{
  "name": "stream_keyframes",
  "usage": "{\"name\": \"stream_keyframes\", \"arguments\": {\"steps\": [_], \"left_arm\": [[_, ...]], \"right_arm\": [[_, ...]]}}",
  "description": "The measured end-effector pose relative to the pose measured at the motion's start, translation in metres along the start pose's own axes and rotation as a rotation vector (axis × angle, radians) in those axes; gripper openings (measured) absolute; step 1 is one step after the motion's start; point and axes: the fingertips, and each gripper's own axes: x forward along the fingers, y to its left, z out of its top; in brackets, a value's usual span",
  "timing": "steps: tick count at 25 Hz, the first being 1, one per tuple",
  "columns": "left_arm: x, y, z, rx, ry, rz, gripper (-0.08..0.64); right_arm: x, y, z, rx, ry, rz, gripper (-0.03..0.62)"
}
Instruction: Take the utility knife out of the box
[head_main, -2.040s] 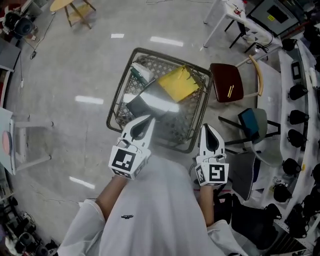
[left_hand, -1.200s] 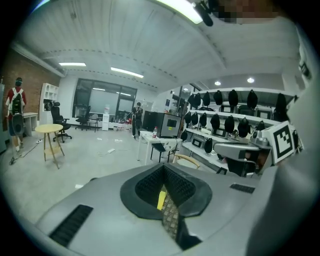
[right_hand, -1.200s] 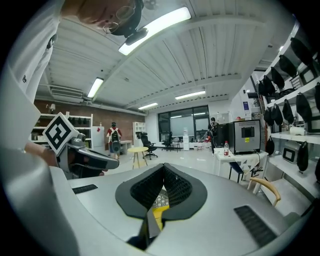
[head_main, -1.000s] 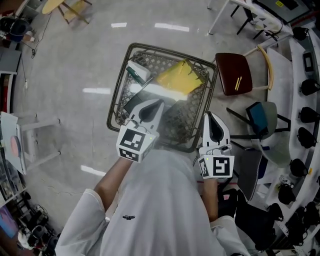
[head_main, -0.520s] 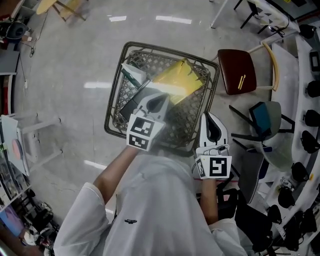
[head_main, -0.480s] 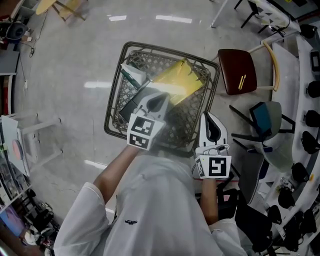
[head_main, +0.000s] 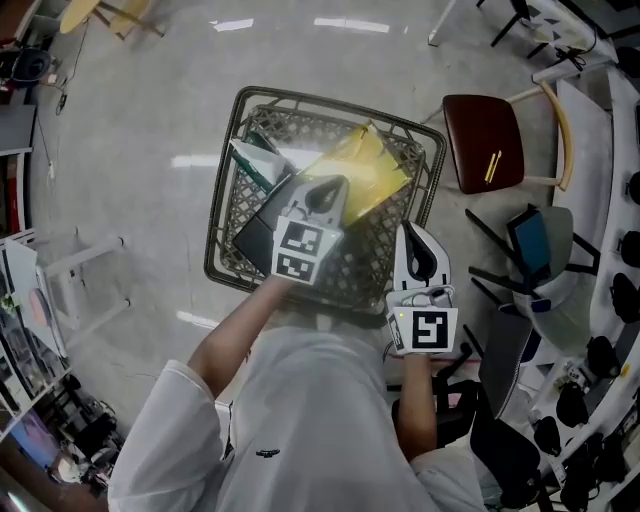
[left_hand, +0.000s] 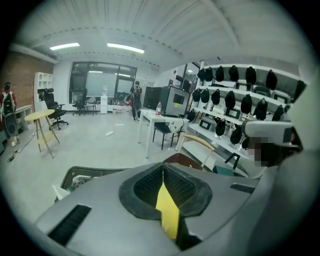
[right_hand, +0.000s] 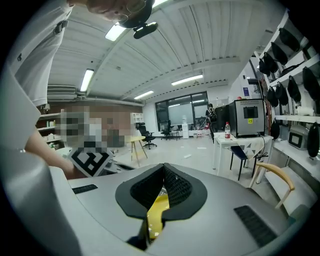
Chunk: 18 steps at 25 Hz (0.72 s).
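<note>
A dark woven basket (head_main: 222, 200) stands on the grey floor and serves as the box. Inside lie a yellow packet (head_main: 372, 165), a green-and-white item (head_main: 252, 160) and a dark flat piece (head_main: 258, 228). I cannot pick out the utility knife among them. My left gripper (head_main: 325, 190) hangs over the basket's middle with its jaws shut and nothing between them; its own view shows the jaws (left_hand: 162, 167) meeting, with the basket's rim (left_hand: 80, 174) below. My right gripper (head_main: 417, 250) is by the basket's near right corner, shut and empty (right_hand: 163, 169).
A dark red chair (head_main: 485, 140) stands just right of the basket, with a second chair (head_main: 530, 245) nearer me. White table legs (head_main: 85, 270) stand to the left. Shelves with black headsets (left_hand: 240, 102) line the right side.
My left gripper has moved forward and down from the basket's near edge to over its middle. The right gripper has edged forward beside the near right corner. Both stay shut.
</note>
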Motion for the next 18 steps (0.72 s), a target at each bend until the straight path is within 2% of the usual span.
{"name": "stream_keyframes", "arguments": {"steps": [8, 10, 18], "left_arm": [[0.069, 0.015, -0.033, -0.018, 0.075, 0.009, 0.006], [0.082, 0.020, -0.042, -0.022, 0.095, 0.015, 0.091], [0.131, 0.041, -0.078, -0.039, 0.174, 0.047, 0.106]], "right_arm": [[0.016, -0.016, -0.018, 0.015, 0.028, -0.003, -0.002], [0.017, -0.020, -0.024, 0.024, 0.034, -0.003, -0.002], [0.027, -0.027, -0.046, 0.036, 0.050, -0.005, -0.002]]}}
